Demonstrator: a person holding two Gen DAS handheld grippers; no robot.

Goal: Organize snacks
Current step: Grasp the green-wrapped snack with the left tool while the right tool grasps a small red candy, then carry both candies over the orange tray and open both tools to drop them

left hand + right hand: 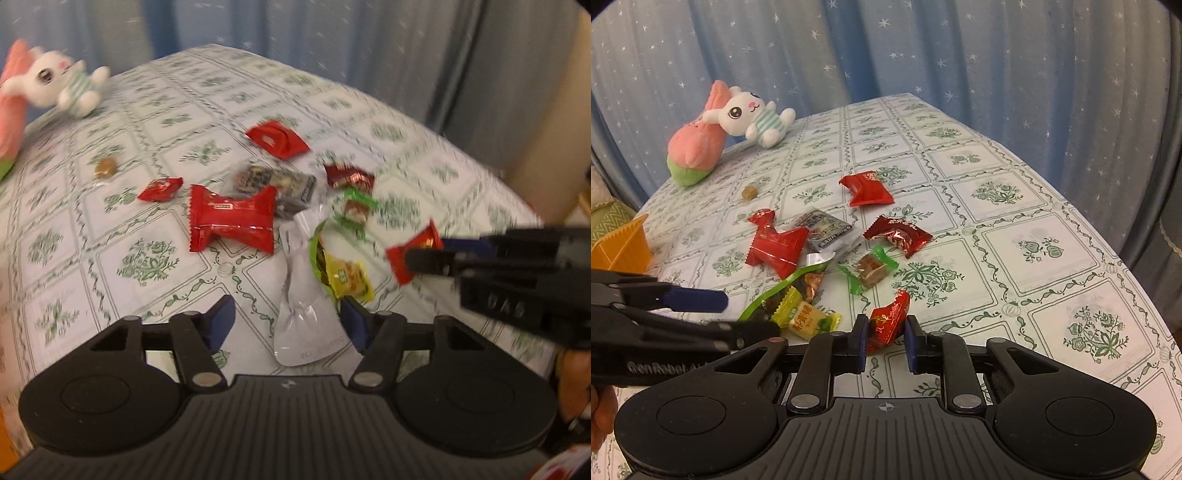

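My right gripper (886,341) is shut on a small red candy (888,321), held just above the tablecloth; the left wrist view shows the same candy (413,254) in the right gripper (424,258). My left gripper (288,321) stands open around a torn silver-and-green snack bag (303,295); its left pad is clear of the bag. Seen from the right wrist, the left gripper (750,314) straddles the bag's green rim (783,284). A yellow candy (347,277) pokes from the bag's mouth. Beyond lie a big red packet (232,221), a dark packet (277,181) and a green-wrapped sweet (356,210).
More red packets (868,188) (897,232) and a brown sweet (750,192) are scattered on the patterned tablecloth (1034,240). A plush rabbit (750,114) leans on a pink plush (694,147) at the far left corner. An orange basket (624,243) stands at the left edge.
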